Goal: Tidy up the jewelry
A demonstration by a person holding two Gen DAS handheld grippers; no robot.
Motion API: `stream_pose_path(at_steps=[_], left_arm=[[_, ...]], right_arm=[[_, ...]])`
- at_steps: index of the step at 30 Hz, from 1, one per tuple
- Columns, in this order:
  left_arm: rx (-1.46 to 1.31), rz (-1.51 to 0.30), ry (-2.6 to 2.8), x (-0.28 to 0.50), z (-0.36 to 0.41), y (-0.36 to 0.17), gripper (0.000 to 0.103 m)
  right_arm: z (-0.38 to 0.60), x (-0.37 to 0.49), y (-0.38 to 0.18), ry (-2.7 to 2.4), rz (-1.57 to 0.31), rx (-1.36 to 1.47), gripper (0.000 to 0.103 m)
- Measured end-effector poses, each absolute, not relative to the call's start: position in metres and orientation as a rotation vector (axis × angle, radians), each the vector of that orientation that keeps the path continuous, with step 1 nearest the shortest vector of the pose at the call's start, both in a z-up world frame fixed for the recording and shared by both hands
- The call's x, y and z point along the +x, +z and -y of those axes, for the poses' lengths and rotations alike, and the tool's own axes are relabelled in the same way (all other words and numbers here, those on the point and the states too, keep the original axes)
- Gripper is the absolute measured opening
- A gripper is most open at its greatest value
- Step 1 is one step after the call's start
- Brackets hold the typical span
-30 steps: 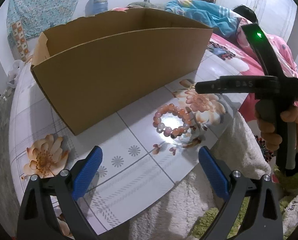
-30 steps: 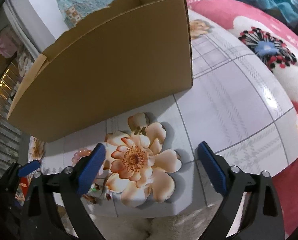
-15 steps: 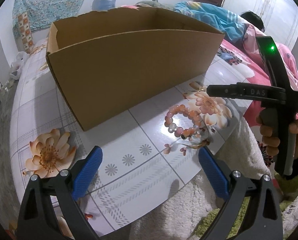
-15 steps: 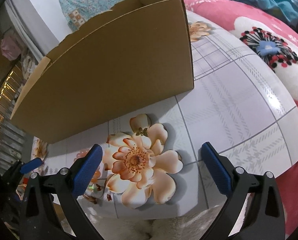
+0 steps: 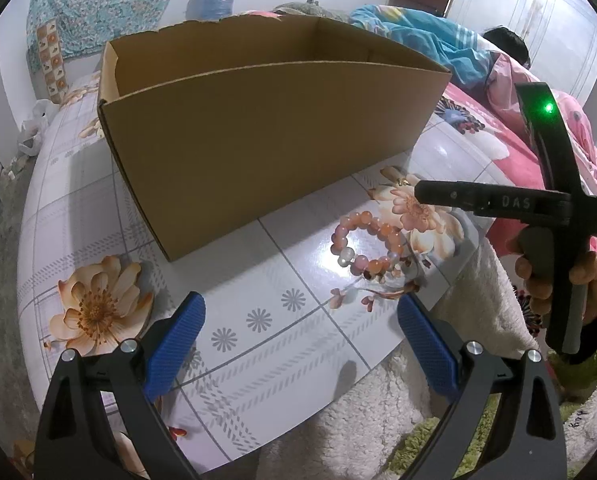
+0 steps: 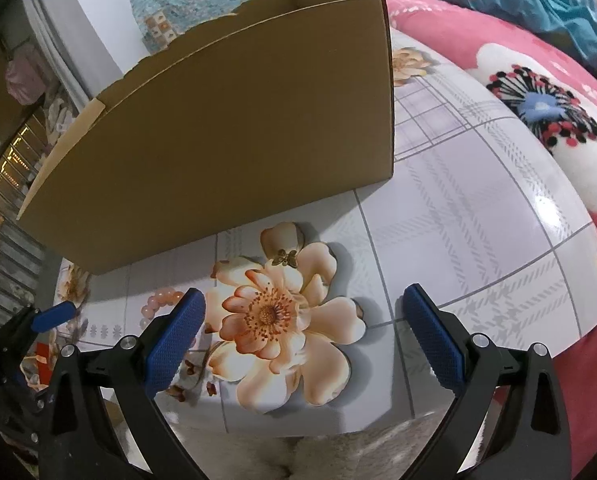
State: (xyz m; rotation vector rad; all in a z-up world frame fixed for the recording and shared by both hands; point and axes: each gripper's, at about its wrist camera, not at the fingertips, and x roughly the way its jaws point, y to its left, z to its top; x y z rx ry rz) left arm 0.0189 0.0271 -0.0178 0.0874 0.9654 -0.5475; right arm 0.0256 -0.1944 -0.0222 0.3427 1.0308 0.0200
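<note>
An open brown cardboard box (image 5: 266, 136) stands on the glossy flower-printed tabletop (image 5: 258, 320); the pink and orange beaded bracelet (image 5: 368, 248) lies flat just in front of the box's near wall, towards its right corner, and a small gold butterfly-shaped trinket (image 6: 285, 258) sits on a printed petal close to the same wall; the left gripper (image 5: 300, 340) hangs short of the bracelet with its blue pads wide apart and nothing between them; the right gripper (image 6: 303, 334) is likewise spread and empty, the trinket just ahead of it; I judge the bracelet light, limp and apt to skid on that slick surface, so pinching one side of the loop across the beads seems safest.
</note>
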Motion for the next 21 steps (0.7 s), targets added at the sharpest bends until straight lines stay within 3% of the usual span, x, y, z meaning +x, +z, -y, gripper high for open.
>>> stream_pose_path(at_steps=[21], left_arm=[[0.059, -0.969, -0.553, 0.02, -0.029, -0.017, 0.095]], right_arm=[[0.215, 0.021, -0.02, 0.049, -1.002, 0.402, 0.095]])
